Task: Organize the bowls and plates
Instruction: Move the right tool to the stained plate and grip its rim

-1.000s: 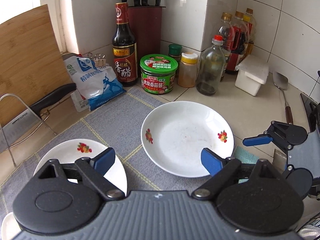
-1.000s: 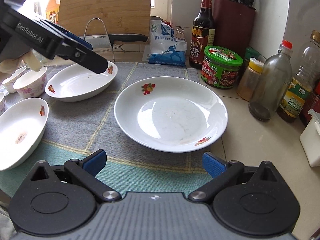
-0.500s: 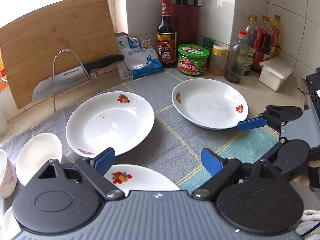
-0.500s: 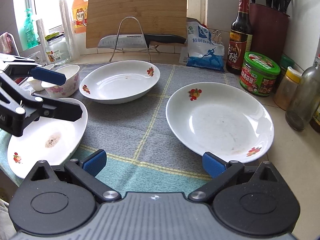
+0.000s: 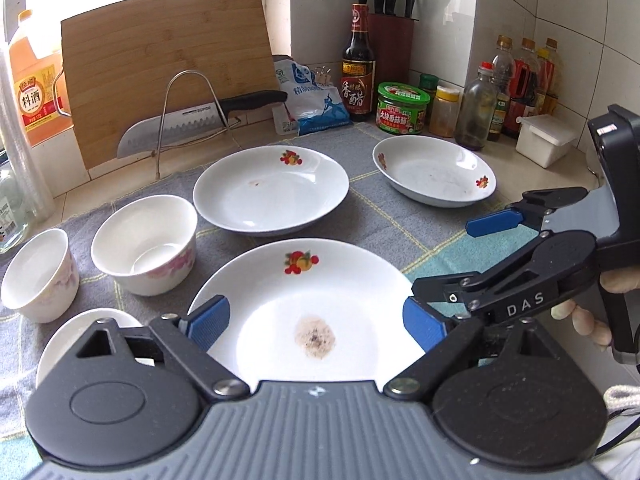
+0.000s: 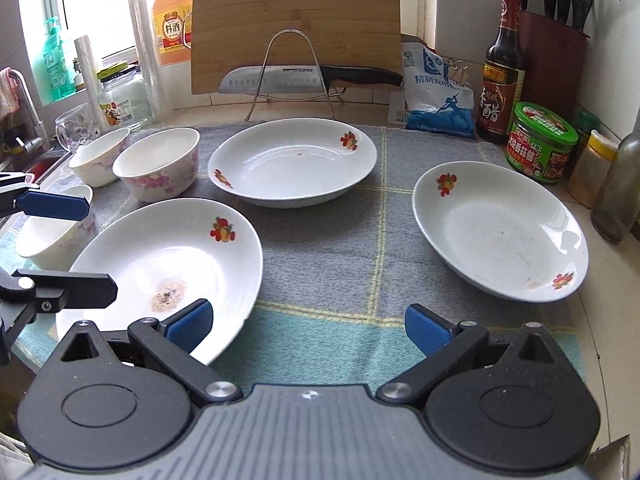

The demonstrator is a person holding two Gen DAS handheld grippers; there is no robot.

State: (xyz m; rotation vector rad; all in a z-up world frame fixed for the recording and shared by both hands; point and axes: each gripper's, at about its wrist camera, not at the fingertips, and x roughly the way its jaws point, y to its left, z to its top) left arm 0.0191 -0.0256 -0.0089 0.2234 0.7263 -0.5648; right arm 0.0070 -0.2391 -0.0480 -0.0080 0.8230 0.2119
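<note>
Three white plates with fruit prints are lying on a grey and teal mat (image 6: 328, 240) on the kitchen counter. The near plate (image 5: 308, 300) — the one carrying a brown stain at its centre — is sitting right under the left gripper (image 5: 316, 322), whose blue-padded jaws are standing wide apart on either side of it, holding nothing. In the right wrist view that same plate (image 6: 168, 264) is showing at the lower left, with the left gripper (image 6: 60, 240) hanging beside it.

The middle plate (image 6: 292, 160) is resting further back on the mat, in front of the wire rack (image 6: 292, 68) that is holding a big knife (image 6: 304, 78) against a leaning wooden cutting board (image 6: 296, 20). The third plate (image 6: 500, 236) is lying off to the right, partly over the edge of the mat, near a green-lidded jar (image 6: 544, 144).

The right gripper (image 6: 308, 326) is hovering above the teal strip of the mat — jaws wide open, empty, the left pad overlapping the stained plate's rim in the picture, though contact cannot be told.

Two flowered bowls (image 5: 146, 244) (image 5: 38, 274) are standing side by side to the left of the plates, and a third bowl (image 6: 56, 228) is sitting nearer, beside the stained plate.
</note>
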